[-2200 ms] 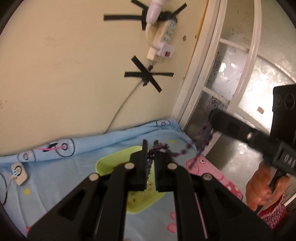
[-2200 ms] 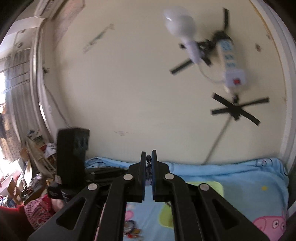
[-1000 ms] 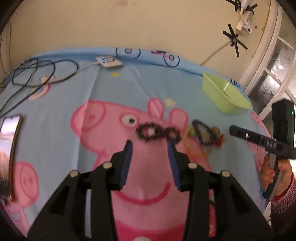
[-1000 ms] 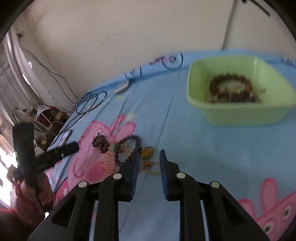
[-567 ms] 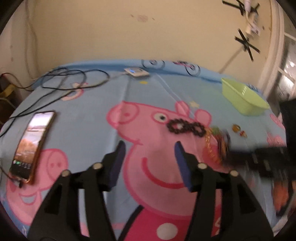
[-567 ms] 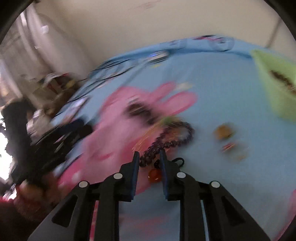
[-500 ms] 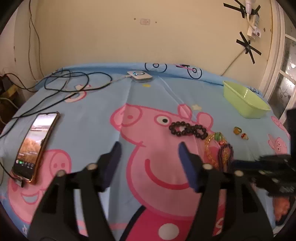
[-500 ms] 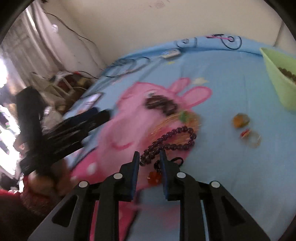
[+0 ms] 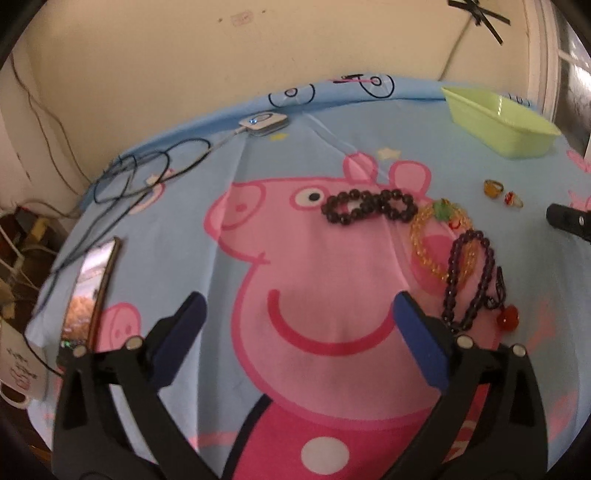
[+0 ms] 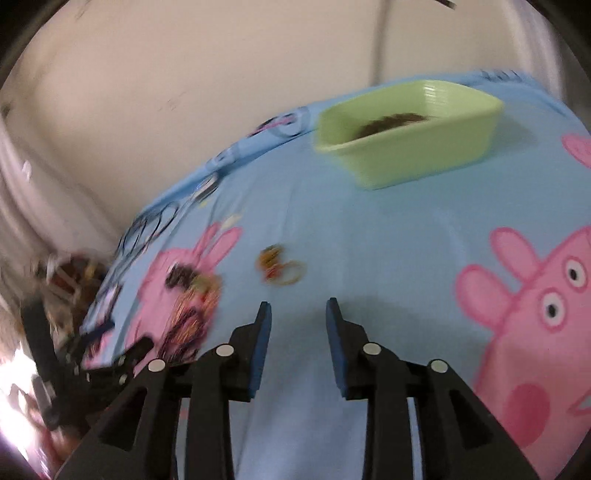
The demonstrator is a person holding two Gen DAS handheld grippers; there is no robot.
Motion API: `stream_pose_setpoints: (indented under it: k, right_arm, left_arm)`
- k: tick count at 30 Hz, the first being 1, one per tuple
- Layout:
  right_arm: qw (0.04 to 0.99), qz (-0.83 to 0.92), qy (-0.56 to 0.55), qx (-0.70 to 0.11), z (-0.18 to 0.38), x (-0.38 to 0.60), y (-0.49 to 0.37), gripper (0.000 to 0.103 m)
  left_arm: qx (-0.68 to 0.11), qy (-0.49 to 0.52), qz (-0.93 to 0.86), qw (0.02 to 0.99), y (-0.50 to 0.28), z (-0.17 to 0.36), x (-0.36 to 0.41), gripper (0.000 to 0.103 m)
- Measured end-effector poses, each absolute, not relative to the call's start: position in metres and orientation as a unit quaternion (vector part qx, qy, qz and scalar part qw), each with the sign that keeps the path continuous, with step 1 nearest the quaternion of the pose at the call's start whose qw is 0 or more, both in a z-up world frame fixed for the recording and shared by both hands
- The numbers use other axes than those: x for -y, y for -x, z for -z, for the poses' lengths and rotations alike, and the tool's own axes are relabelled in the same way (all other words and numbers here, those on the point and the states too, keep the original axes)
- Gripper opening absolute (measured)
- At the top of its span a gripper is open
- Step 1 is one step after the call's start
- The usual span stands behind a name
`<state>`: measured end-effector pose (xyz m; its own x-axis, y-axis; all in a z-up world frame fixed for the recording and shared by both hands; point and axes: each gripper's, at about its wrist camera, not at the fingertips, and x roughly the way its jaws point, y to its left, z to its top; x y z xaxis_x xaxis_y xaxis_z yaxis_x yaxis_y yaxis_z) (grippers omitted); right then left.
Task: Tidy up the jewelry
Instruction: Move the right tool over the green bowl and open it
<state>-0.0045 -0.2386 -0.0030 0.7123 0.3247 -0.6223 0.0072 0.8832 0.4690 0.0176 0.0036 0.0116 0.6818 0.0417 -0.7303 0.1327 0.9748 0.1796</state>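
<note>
Both grippers were empty, left (image 9: 295, 325) spread wide and right (image 10: 298, 325) just cracked open over bare cloth, so with beads (image 9: 467, 275) tangled across the gold bracelet (image 9: 432, 243), far from the tray (image 10: 406, 136), one grab could've dragged both.

A cream wall (image 9: 155, 66) rises behind the blue cartoon sheet (image 9: 184, 206); black tape (image 9: 480, 13) crosses it, beside a white window frame (image 9: 543, 55).
</note>
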Motion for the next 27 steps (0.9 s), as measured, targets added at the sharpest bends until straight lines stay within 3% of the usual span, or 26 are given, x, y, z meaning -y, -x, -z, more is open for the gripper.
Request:
stream_pose_setpoints:
  k: [5, 20, 27]
  right_arm:
    - [0.895, -0.025, -0.272, -0.352, 0.004, 0.294, -0.016, 0.007]
    - [0.911, -0.020, -0.107, -0.399, -0.009, 0.305, -0.111, 0.007]
    - [0.914, -0.021, -0.090, -0.396, -0.010, 0.296, -0.163, 0.007]
  left_arm:
    - [-0.437, -0.025, 0.050, 0.898, -0.024, -0.005, -0.030, 0.097]
    - [-0.447, -0.067, 0.095, 0.887, -0.011, -0.006, -0.026, 0.098]
    - [-0.446, -0.066, 0.101, 0.887, -0.015, -0.006, -0.027, 0.098]
